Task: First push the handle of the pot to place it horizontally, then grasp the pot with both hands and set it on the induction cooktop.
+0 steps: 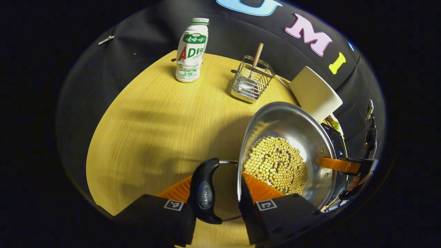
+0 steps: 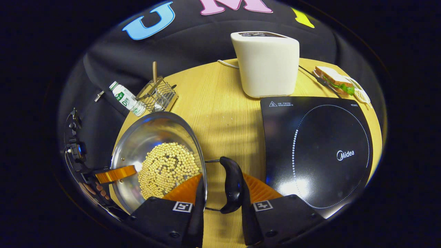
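Observation:
A steel pot (image 1: 289,127) (image 2: 151,134) holding soybeans (image 1: 275,163) (image 2: 168,165) sits on the wooden table, left of the black induction cooktop (image 2: 320,148). My left gripper (image 1: 215,177) straddles one black side handle (image 1: 205,189) and the rim, with one finger inside the pot and the other outside the handle. My right gripper (image 2: 222,175) holds the opposite handle (image 2: 232,182) the same way. Each gripper also appears across the pot in the other's view, the right gripper (image 1: 344,165) and the left gripper (image 2: 113,174). The pot's base is hidden.
A white toaster (image 2: 267,63) stands behind the cooktop, and a sandwich on a plate (image 2: 336,81) lies at the far right. A white drink bottle (image 1: 191,51) and a wire basket (image 1: 251,81) with a wooden-handled utensil stand at the table's far edge.

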`<action>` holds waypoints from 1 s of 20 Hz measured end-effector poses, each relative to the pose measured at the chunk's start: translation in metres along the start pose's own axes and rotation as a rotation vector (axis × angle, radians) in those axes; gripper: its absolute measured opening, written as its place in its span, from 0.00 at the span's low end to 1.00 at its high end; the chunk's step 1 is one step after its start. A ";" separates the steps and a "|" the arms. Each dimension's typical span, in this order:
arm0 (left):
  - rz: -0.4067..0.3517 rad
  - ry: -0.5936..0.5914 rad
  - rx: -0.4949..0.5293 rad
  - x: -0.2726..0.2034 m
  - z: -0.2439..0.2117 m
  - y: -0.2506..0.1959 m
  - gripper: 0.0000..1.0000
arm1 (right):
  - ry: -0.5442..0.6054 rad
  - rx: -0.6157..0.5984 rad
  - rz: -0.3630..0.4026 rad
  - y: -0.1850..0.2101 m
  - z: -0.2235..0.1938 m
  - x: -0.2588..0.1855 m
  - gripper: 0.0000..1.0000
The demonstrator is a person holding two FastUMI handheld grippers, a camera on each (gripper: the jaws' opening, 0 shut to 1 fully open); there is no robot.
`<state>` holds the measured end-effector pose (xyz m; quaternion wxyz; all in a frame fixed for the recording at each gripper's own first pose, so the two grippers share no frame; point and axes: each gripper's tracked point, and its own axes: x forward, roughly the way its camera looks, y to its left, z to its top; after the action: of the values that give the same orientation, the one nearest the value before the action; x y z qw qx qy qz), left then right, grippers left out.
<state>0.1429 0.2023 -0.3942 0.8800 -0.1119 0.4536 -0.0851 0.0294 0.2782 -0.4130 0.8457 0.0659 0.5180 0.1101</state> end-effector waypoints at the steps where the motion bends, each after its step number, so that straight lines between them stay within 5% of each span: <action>1: 0.001 0.001 0.002 0.000 0.000 0.000 0.61 | 0.004 -0.010 -0.001 0.000 -0.001 0.000 0.48; 11: 0.007 -0.061 0.045 -0.011 0.015 -0.006 0.59 | -0.051 0.006 0.033 -0.015 0.009 -0.016 0.48; 20: -0.049 -0.066 0.100 -0.011 0.015 -0.036 0.59 | -0.098 0.056 -0.008 -0.118 0.019 -0.091 0.43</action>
<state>0.1472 0.1721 -0.3668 0.8966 -0.0817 0.4167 -0.1255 0.0206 0.1409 -0.3526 0.8683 0.0930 0.4791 0.0889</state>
